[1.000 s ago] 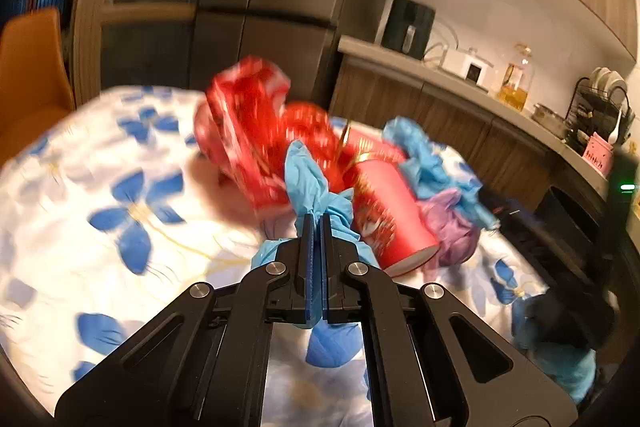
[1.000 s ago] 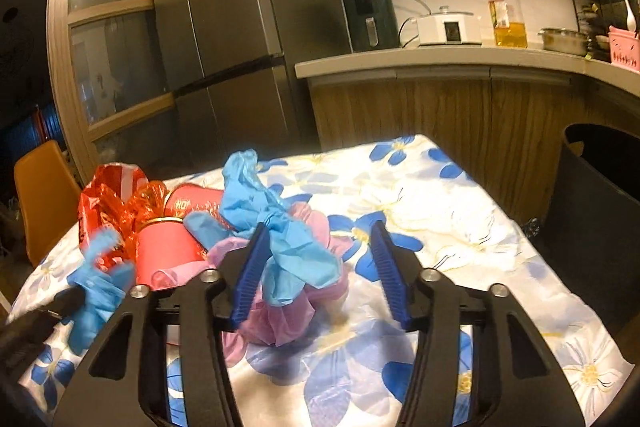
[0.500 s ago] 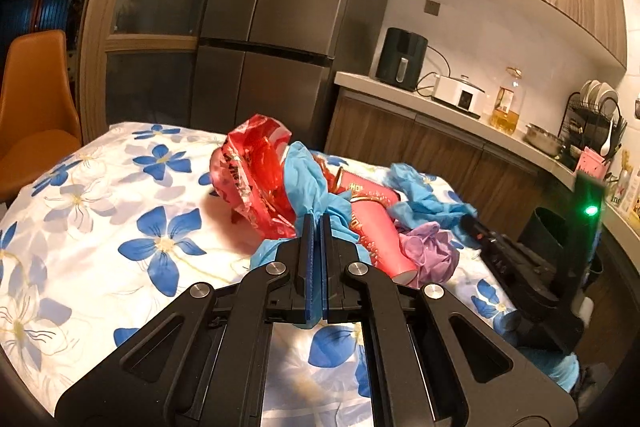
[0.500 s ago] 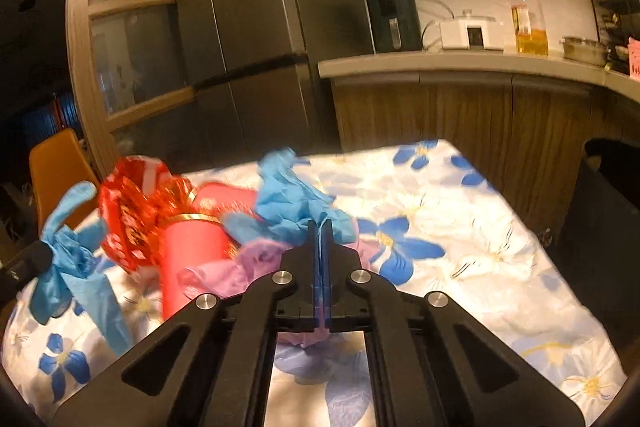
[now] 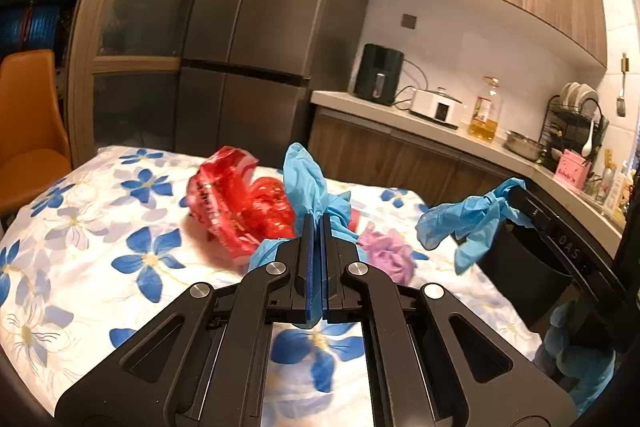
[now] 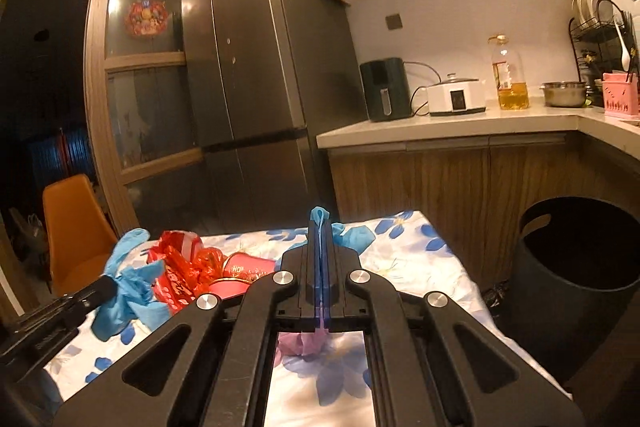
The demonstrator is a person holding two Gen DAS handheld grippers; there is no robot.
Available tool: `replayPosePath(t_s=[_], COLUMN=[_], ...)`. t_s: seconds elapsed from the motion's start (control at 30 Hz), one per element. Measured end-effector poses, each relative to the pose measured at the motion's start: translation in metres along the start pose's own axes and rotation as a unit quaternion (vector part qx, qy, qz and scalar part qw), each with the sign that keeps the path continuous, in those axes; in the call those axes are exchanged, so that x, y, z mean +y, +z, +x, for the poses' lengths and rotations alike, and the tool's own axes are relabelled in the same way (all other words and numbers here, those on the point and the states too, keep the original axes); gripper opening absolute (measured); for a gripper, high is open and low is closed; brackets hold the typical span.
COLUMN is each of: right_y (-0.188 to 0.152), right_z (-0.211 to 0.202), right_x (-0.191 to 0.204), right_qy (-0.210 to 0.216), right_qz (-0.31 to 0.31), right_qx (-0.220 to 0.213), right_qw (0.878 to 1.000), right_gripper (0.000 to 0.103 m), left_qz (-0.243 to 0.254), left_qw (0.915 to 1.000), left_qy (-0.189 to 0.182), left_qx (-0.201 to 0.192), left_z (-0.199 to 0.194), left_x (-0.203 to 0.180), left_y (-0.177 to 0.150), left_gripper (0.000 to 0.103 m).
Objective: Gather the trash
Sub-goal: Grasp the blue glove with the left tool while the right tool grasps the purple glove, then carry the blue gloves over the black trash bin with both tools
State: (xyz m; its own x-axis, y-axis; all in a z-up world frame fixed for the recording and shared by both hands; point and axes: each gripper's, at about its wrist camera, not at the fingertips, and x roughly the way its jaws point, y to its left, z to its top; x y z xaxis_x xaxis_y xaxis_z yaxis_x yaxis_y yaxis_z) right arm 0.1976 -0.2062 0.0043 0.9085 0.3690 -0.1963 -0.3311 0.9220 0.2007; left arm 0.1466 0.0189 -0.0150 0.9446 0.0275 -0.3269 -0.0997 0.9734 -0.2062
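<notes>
- Two grippers, two blue gloves: our left gripper (image 5: 316,227) is clamped tight on one blue glove (image 5: 304,175), and our right gripper (image 6: 320,233) has its fingers pressed together on the other blue glove (image 6: 352,233), with a scrap of purple wrapper (image 6: 300,343) seemingly caught low in the same pinch.
- Landmark is the black bin (image 6: 576,267), standing on the floor just off the table's (image 6: 420,267) right edge.
- We judge the right gripper is the nearer one; the bin's mouth lies right of its fingers and lower. The left hangs over the table's middle, farther from the bin, above the red foil wrapper (image 5: 236,203).
- Each glove dangles limp from its pinch, long axis roughly downward.
- Against a second ago (big change here): the right fingers were spread around that glove on the pile; now they're shut and raised, glove clear of the table. The left has lifted higher too.
</notes>
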Motion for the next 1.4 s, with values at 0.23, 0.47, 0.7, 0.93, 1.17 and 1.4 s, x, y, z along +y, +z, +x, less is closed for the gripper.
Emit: replayPosePath(t_s=[0.23, 0.47, 0.7, 0.93, 1.17, 1.4], right_y=[0.006, 0.008, 0.015, 0.028, 0.044, 0.057], right_z=[-0.027, -0.048, -0.064, -0.079, -0.092, -0.100], right_x=[-0.010, -0.021, -0.041, -0.066, -0.101, -0.142], right_qy=[-0.007, -0.014, -0.034, -0.064, -0.110, -0.154], right_qz=[0.001, 0.001, 0.011, 0.011, 0.018, 0.027], right_qx=[-0.009, -0.017, -0.032, -0.054, -0.083, -0.098], right_qw=[1.000, 1.000, 0.999, 0.996, 0.990, 0.983], right_gripper=[0.001, 0.001, 0.001, 0.001, 0.001, 0.001], left_qz=[0.013, 0.029, 0.051, 0.066, 0.099, 0.124], left_qw=[0.9998, 0.9990, 0.9969, 0.9938, 0.9870, 0.9788], left_qy=[-0.014, -0.035, -0.061, -0.089, -0.127, -0.163], left_qx=[0.000, 0.000, 0.000, 0.002, -0.007, -0.011], left_z=[-0.007, -0.010, -0.004, 0.013, 0.031, 0.045], left_x=[-0.025, -0.057, -0.095, -0.139, -0.197, -0.248], left_y=[-0.001, -0.001, 0.005, 0.017, 0.030, 0.032], left_gripper=[0.001, 0.001, 0.001, 0.001, 0.001, 0.001])
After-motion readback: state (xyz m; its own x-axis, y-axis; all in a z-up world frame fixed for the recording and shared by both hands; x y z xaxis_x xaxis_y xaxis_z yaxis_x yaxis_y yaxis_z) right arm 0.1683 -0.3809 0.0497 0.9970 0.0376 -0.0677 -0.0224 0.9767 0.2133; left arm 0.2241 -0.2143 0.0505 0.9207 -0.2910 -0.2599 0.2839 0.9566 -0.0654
